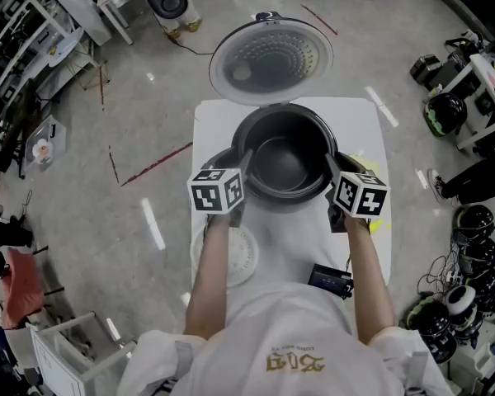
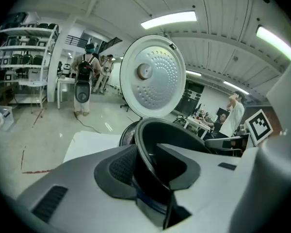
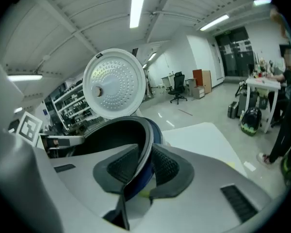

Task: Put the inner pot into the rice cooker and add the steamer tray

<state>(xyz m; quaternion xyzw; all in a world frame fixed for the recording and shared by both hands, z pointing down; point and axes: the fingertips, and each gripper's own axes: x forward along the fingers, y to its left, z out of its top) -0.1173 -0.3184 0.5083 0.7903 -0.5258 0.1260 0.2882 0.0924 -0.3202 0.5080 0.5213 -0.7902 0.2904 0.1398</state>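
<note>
**Pot seated in the cooker, both grippers loose around its rim**

The inner pot (image 1: 282,167) sits down inside the rice cooker (image 1: 222,162), whose dark body shows just outside the pot's wall on either side. The lid (image 1: 271,60) stands swung back behind it, so the mouth is clear from above.

The left gripper (image 2: 148,169) and the right gripper (image 3: 143,168) are placed at opposite sides of the pot. That is a sensible way to carry a round, thin-walled pot level with no handle. Each has one jaw inside the rim and one outside, so the rim runs between the pads. In both gripper views the jaws stand apart, and the pads look slack on the metal rather than pinching it. The pot seems to rest on the cooker and not on the grippers.

By this reading, the first half of the task looks done.

The steamer tray (image 1: 235,258), a pale round piece, lies on the white table (image 1: 293,238) near the person, below the left gripper and untouched. It lies close by for the next step.

The grippers would need to lift clear of the rim without dragging the pot askew.
</note>
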